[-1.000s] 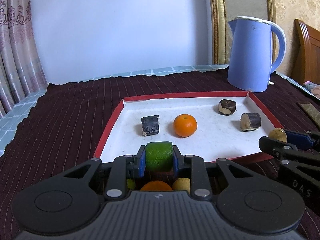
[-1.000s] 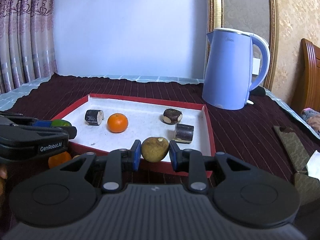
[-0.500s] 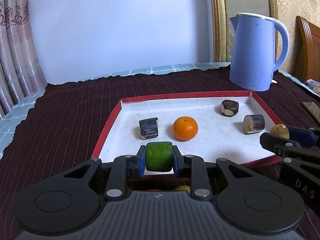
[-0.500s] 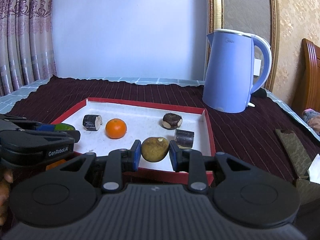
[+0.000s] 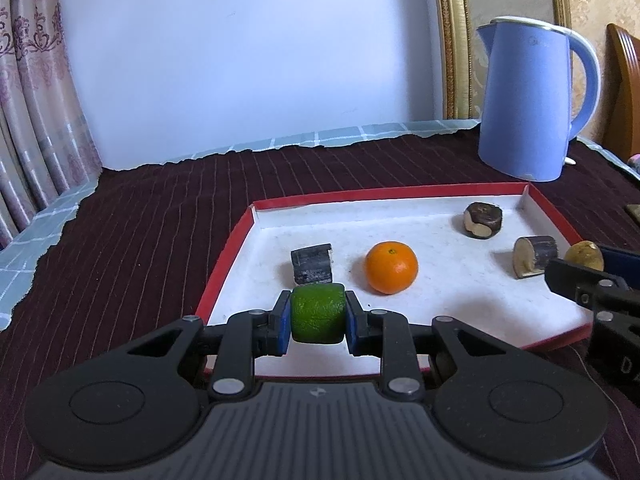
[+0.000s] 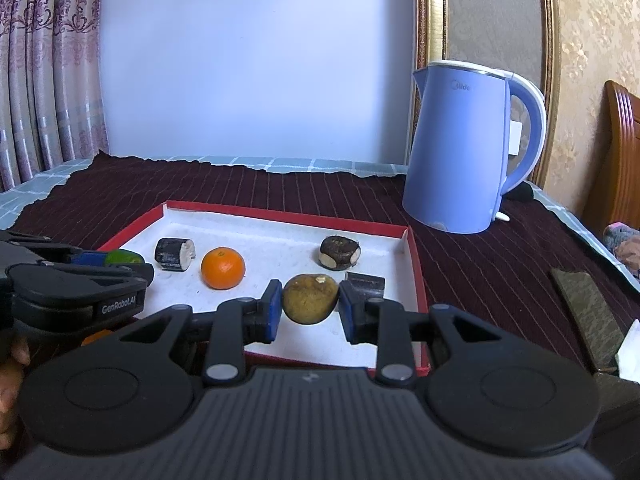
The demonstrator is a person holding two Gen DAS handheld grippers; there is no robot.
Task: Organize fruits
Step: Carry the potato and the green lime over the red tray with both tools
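Observation:
My left gripper point(image 5: 318, 314) is shut on a green lime point(image 5: 318, 313) and holds it over the near left part of the red-rimmed white tray point(image 5: 224, 264). My right gripper point(image 6: 307, 306) is shut on a brown-yellow fruit point(image 6: 309, 298) over the tray's near right part point(image 6: 416, 264). In the tray lie an orange point(image 5: 391, 267), also in the right wrist view point(image 6: 222, 267), and three dark cut stem pieces point(image 5: 312, 265) point(image 5: 483, 221) point(image 5: 534, 256). The right gripper and its fruit point(image 5: 583, 255) show at the left view's right edge.
A blue electric kettle point(image 5: 528, 100) stands behind the tray's far right corner. A dark striped cloth point(image 5: 140, 220) covers the table. An orange fruit point(image 6: 96, 336) lies on the cloth under the left gripper. A flat dark object point(image 6: 588, 312) lies on the right.
Both grippers have moved forward and up over the tray's near edge, each still holding its fruit. The loose fruits below the left gripper have dropped out of its view.

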